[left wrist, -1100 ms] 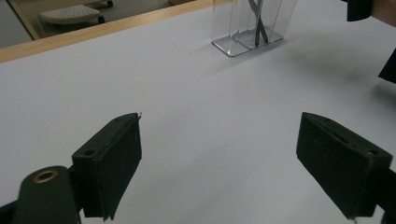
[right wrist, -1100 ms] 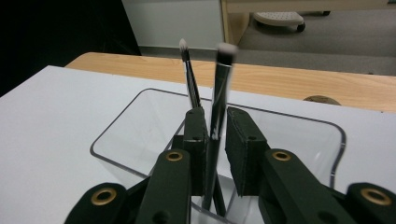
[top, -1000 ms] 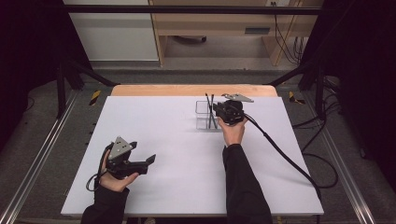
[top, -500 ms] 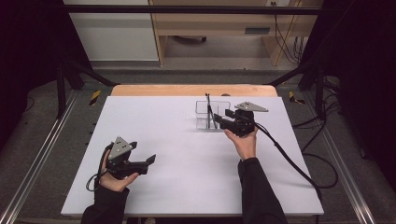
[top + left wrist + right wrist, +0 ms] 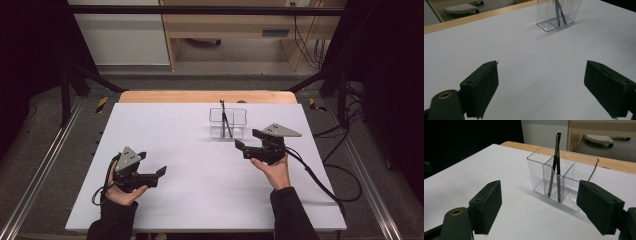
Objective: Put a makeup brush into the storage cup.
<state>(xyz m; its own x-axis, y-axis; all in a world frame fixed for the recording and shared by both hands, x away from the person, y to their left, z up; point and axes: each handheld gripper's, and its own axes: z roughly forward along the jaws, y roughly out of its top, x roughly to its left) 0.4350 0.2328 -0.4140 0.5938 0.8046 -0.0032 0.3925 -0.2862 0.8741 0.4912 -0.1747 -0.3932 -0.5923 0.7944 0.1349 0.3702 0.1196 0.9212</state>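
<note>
Broadly, the white rectangular bench [image 5: 200, 165] takes up the middle of the high view, with a light wooden edge strip [image 5: 207, 96] along its far side and grey floor around it.

Next in size come the two tools. The left hand-held gripper [image 5: 159, 174] sits at the near left of the bench, held in the person's left hand [image 5: 120, 192], its jaws pointing right. In the left gripper view its two black jaws stand wide apart with only bare white bench between them; they hold nothing. The right hand-held gripper [image 5: 246, 143] is at the right of the bench, just near and right of the organiser, held from the near side by the person's right hand [image 5: 275, 170], with a grey three-cornered plate [image 5: 281, 130] on top and a black cable [image 5: 325, 182] trailing to the near right. In the right gripper view its jaws are also spread wide and empty, and they face the organiser without touching it.

Smaller is the clear plastic divided organiser [image 5: 562, 178], standing upright on the far middle of the bench, near the wooden strip. It has several compartments.

Smallest are the two thin black make-up brushes [image 5: 555, 162], standing nearly upright and crossed in one middle compartment, their tips rising above the rim. One brush shows a pale tip at the top.
</note>
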